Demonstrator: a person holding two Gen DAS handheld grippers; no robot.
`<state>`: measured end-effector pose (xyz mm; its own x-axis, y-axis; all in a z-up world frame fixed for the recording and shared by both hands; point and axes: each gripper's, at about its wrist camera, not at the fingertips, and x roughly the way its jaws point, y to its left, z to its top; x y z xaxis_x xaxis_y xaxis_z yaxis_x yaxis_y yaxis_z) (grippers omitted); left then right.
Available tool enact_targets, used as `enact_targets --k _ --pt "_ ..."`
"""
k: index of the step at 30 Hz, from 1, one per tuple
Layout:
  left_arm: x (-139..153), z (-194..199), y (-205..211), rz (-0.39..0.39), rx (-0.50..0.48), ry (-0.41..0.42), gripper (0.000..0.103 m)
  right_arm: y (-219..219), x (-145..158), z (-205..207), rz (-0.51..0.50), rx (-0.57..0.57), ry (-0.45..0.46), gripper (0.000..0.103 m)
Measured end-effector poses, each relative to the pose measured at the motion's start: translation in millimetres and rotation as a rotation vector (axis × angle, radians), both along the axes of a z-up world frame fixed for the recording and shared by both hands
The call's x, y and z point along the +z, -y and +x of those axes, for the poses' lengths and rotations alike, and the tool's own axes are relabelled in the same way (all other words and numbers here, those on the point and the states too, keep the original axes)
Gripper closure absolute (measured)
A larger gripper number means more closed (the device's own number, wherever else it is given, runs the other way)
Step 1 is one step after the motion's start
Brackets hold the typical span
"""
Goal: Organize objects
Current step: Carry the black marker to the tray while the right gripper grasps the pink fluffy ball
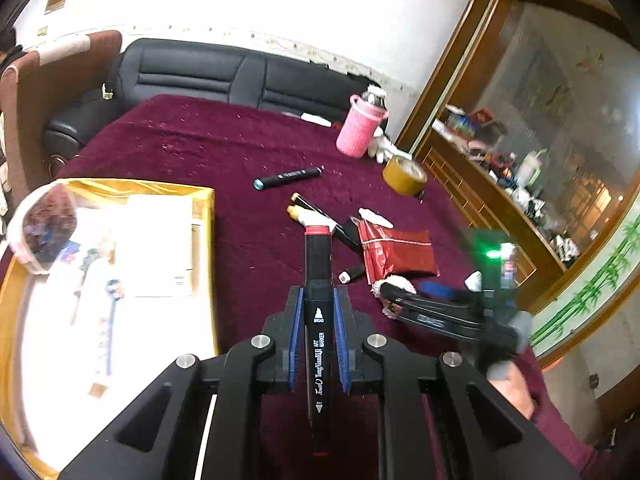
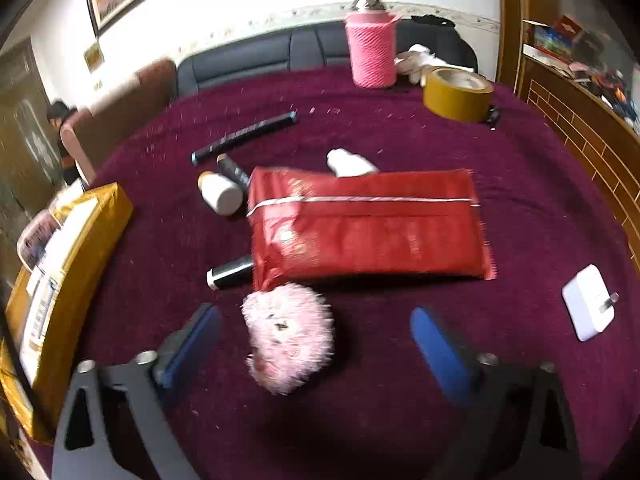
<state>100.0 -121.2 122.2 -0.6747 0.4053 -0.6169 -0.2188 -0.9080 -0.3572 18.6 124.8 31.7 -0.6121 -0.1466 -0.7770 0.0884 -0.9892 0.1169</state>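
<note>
My left gripper is shut on a black art marker with a red cap, which points forward above the maroon cloth, just right of the gold box. My right gripper stands open low over the cloth. A pink fluffy ball lies between its blue pads, and neither pad touches it. Beyond the ball lie a red foil pouch, a small black tube, a white bottle and a second black marker.
The gold box at the left holds papers and a plastic bag. A tape roll and a pink-sleeved bottle stand at the far side. A white charger lies at the right. A dark sofa and a wooden cabinet border the table.
</note>
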Motion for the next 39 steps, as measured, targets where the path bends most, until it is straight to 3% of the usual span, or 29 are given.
enact_targets --k 3,7,17,25,32,39 --pt "8 17 23 0.023 0.019 -0.02 0.089 12 -10 -5 0.024 0.01 0.038 0.052" --pt "17 36 61 0.032 0.066 -0.048 0.089 14 -7 2 -0.006 0.006 0.039 0.067" --pt "28 81 155 0.054 0.241 -0.098 0.089 31 21 34 -0.024 0.039 0.007 0.069" --pt "23 95 187 0.009 0.295 -0.084 0.089 65 56 58 -0.056 0.112 -0.045 0.068" --pt "14 78 190 -0.09 0.287 -0.061 0.089 120 83 70 -0.102 0.245 -0.062 0.068" --pt "-9 35 188 -0.196 0.269 0.007 0.089 189 74 75 -0.094 0.379 -0.018 0.068"
